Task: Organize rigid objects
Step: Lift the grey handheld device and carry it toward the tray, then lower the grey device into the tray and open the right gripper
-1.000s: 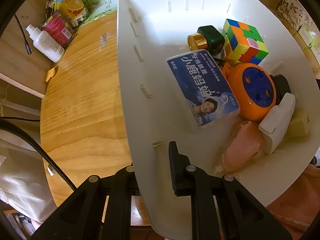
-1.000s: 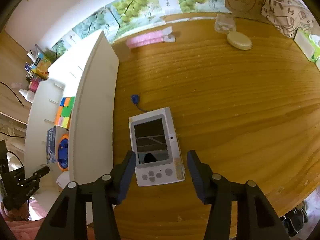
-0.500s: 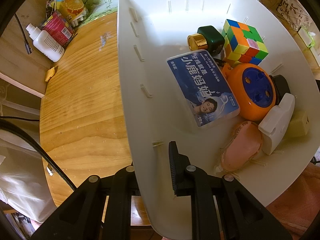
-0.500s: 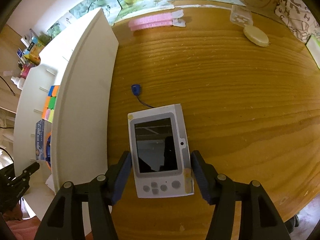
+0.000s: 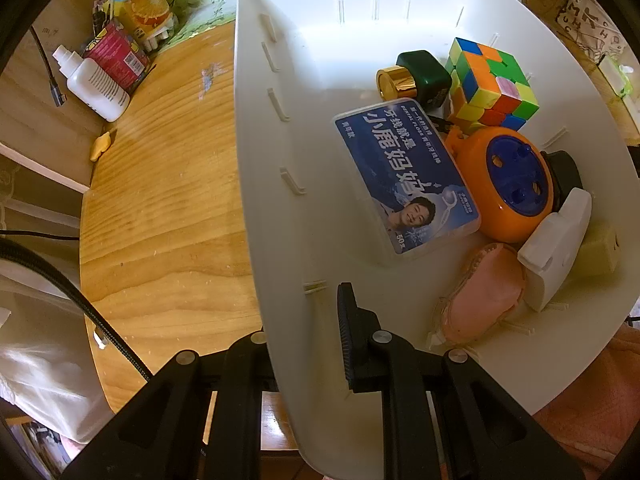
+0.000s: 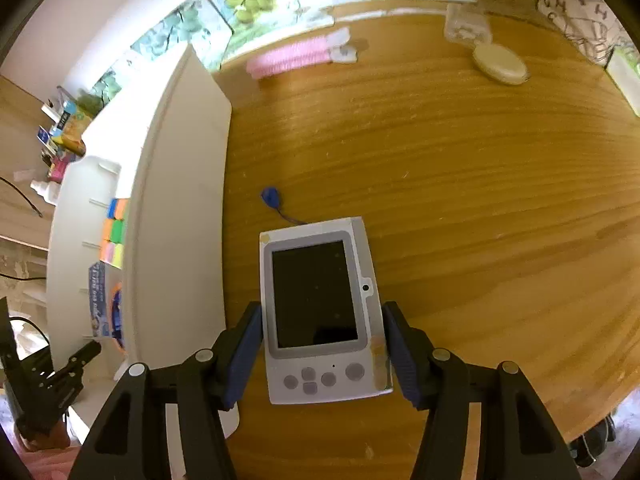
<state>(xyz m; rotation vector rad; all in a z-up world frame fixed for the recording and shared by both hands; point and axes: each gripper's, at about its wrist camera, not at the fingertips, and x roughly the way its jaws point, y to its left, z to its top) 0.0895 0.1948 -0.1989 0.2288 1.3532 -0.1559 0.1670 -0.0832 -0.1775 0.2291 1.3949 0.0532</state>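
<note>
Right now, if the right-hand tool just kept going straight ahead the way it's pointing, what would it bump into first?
The white handheld console already lies between the right tool's fingers, so that comes first. Beyond it, probably the small blue tag on its cord, then bare wooden table; depth is hard to judge.

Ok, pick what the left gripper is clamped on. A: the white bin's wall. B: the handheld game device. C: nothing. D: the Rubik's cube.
A: the left gripper has one finger outside and one finger inside the white bin, pinching its wall between them.
</note>
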